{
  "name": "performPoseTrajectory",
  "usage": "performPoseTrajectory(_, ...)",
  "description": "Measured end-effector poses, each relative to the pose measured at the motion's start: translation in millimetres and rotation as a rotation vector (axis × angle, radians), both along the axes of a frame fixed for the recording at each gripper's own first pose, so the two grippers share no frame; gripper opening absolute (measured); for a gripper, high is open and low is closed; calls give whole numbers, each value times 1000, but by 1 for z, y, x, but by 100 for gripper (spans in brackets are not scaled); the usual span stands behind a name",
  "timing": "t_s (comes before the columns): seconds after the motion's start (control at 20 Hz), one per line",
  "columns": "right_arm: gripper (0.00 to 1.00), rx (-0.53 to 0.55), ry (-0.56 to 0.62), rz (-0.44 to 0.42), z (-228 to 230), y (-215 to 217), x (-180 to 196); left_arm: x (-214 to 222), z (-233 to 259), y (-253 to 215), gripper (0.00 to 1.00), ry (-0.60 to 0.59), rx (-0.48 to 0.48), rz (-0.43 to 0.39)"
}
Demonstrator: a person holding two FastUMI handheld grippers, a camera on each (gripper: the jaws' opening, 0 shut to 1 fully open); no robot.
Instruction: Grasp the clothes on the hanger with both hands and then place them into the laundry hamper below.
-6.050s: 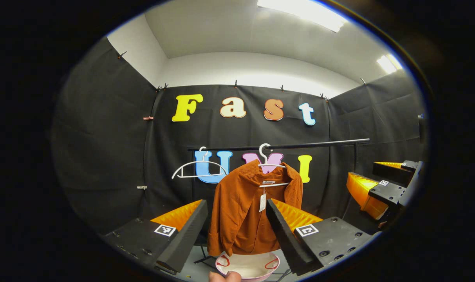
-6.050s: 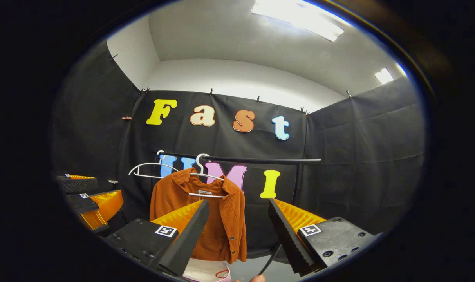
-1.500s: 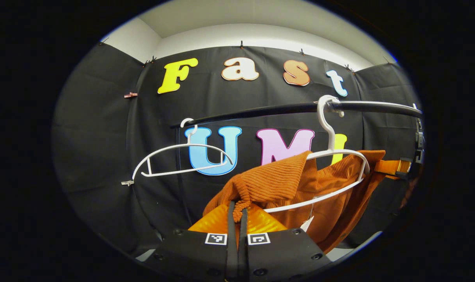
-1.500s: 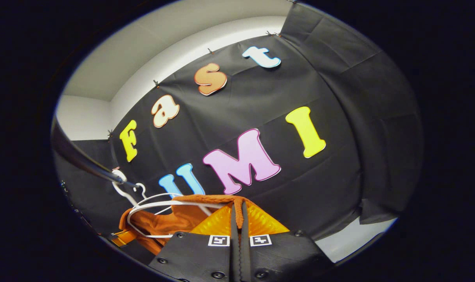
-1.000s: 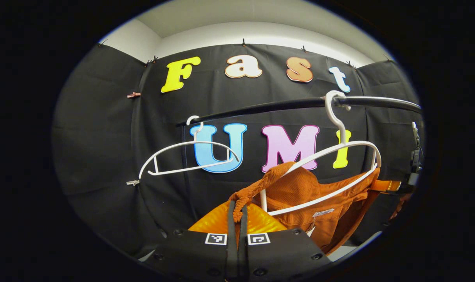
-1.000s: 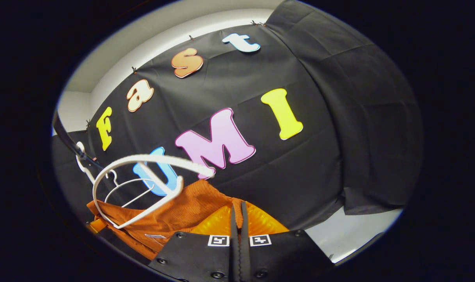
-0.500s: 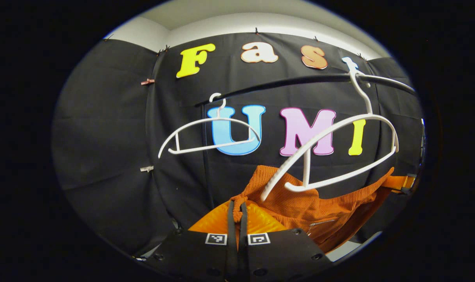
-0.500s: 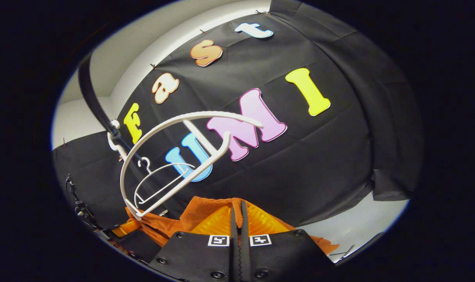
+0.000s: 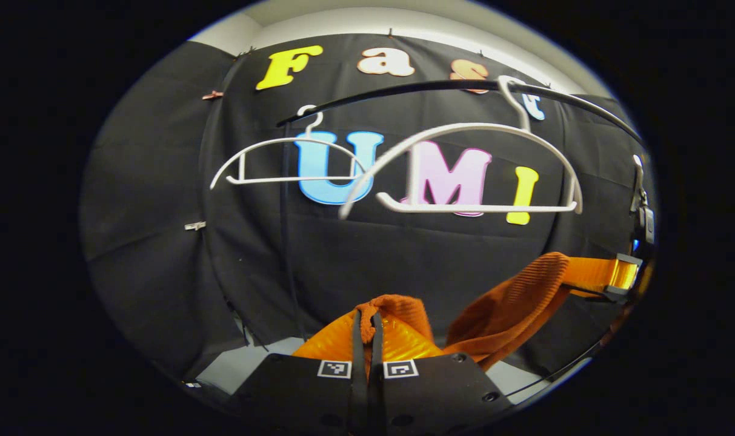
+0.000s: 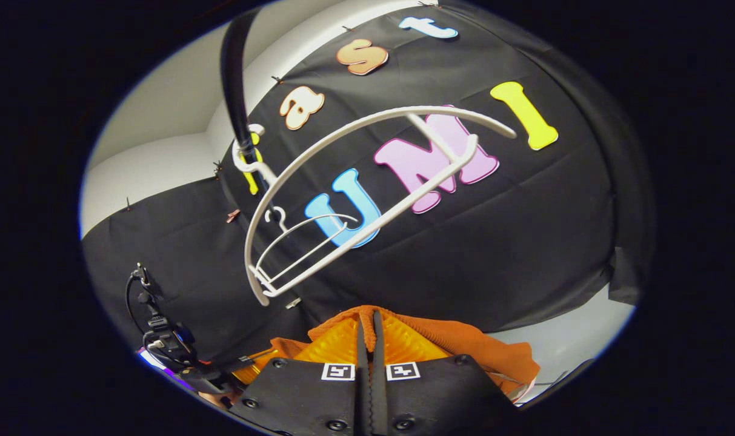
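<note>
Plainly soft stuff to carry. Seen from the left gripper view: left gripper (image 9: 367, 321) with fingers closed on a bunched, ribbed edge of the orange jacket (image 9: 512, 303). Slung from there as a limp band across to the right gripper (image 9: 615, 275), likewise pinching cloth. Clear of the near white hanger (image 9: 464, 163) and well below it, with a second bare hanger (image 9: 282, 160) farther left on the black rail (image 9: 403, 91).

Seen from the right gripper view: fingers pressed together on a fold, with loose cloth spilling low to the right.

Likely light, floppy and not fragile; probably grippy enough, thanks to the ribbed weave. Best held as now, at two well-separated edges, to stop it balling up.

Open room beneath the hangers, so downward looks the safe way. Worth keeping away from the hanger tips and rail above, and minding trailing cloth at the hamper rim.
</note>
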State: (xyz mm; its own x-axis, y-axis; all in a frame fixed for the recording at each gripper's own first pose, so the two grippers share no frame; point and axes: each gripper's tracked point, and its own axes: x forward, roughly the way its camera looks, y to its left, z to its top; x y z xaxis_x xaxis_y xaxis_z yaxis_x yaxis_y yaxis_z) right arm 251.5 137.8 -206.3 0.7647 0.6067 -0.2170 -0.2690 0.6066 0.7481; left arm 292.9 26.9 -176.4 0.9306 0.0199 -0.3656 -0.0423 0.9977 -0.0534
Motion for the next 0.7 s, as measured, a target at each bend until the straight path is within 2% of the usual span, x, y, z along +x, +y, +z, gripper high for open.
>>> performPoseTrajectory(0.05,4,4,-6,16,6,5,-2,2,6,-12,5,-12,-8,-30)
performPoseTrajectory(0.2,4,-1,-52,57,22,13,-9,4,28,-38,5,-55,-42,-90)
performPoseTrajectory(0.3,4,-24,-59,78,17,14,-11,7,34,-49,5,-68,-54,-120)
performPoseTrajectory(0.5,4,-128,6,91,-30,7,-22,6,-6,-62,5,3,-65,-154)
performPoseTrajectory(0.7,4,-280,110,122,-110,4,-38,2,-74,-65,5,119,-18,-177)
